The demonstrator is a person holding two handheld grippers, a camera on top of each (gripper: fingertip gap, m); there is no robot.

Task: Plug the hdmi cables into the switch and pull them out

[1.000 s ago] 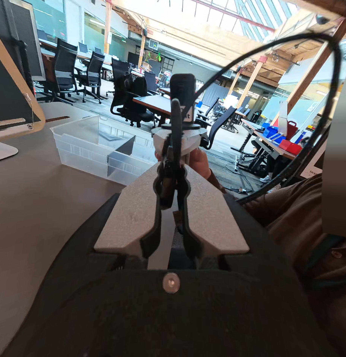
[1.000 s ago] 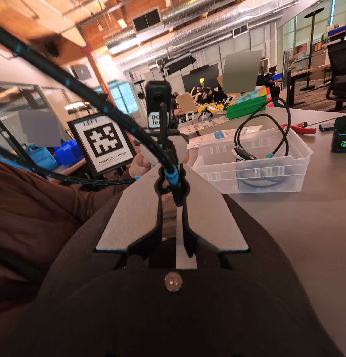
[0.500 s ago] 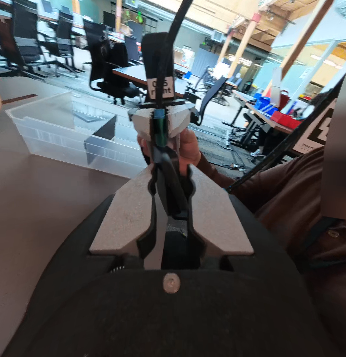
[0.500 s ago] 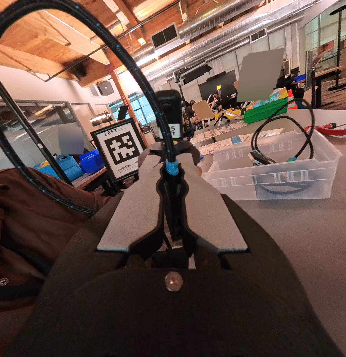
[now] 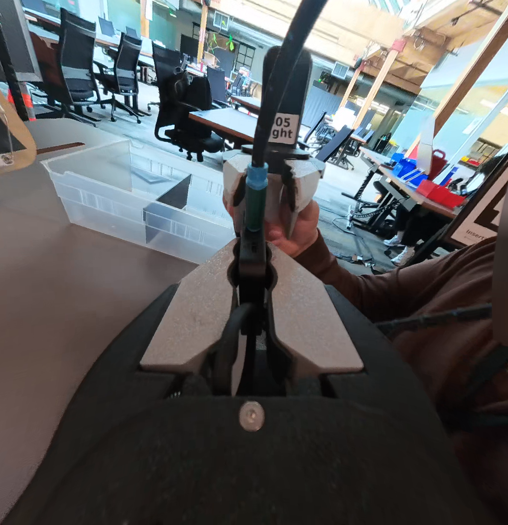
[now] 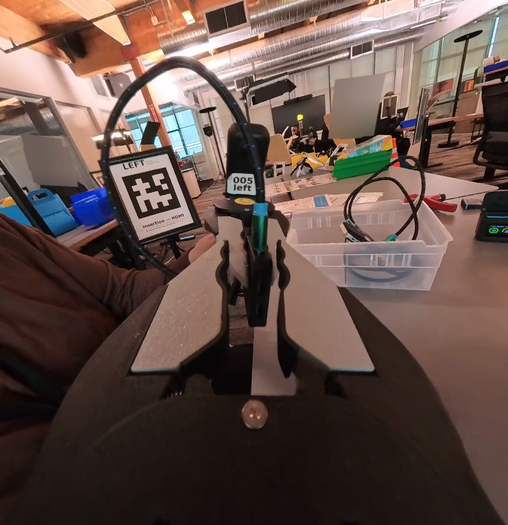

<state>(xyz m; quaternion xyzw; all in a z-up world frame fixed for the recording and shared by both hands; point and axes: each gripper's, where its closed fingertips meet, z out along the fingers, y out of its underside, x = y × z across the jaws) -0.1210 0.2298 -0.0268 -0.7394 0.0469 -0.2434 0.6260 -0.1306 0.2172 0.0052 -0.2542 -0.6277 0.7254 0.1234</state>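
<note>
My left gripper (image 5: 251,267) is shut on a small black HDMI switch (image 5: 251,255) held above the grey table. A green HDMI plug (image 5: 254,204) with a blue collar sits in the switch's top end, and its black braided cable (image 5: 292,34) runs upward. My right gripper (image 5: 265,196) faces the left one, open, its jaws standing on either side of the plug. In the right wrist view the right gripper (image 6: 251,250) is open around the switch (image 6: 257,287) and the plug (image 6: 259,233). The cable (image 6: 116,159) loops up and to the left.
A clear divided bin (image 5: 110,181) stands on the table (image 5: 48,284) to the left. Another clear bin (image 6: 428,255) holds a second HDMI cable (image 6: 417,193). A framed marker sign (image 6: 152,196), red pliers (image 6: 434,201) and a small black device (image 6: 499,221) are nearby. A brown sleeve (image 6: 48,284) is close by. The grippers are tip to tip, or close to it.
The right gripper was shut on the plug and pressed it toward the switch. It has now opened and let go. The left gripper still holds the switch.
</note>
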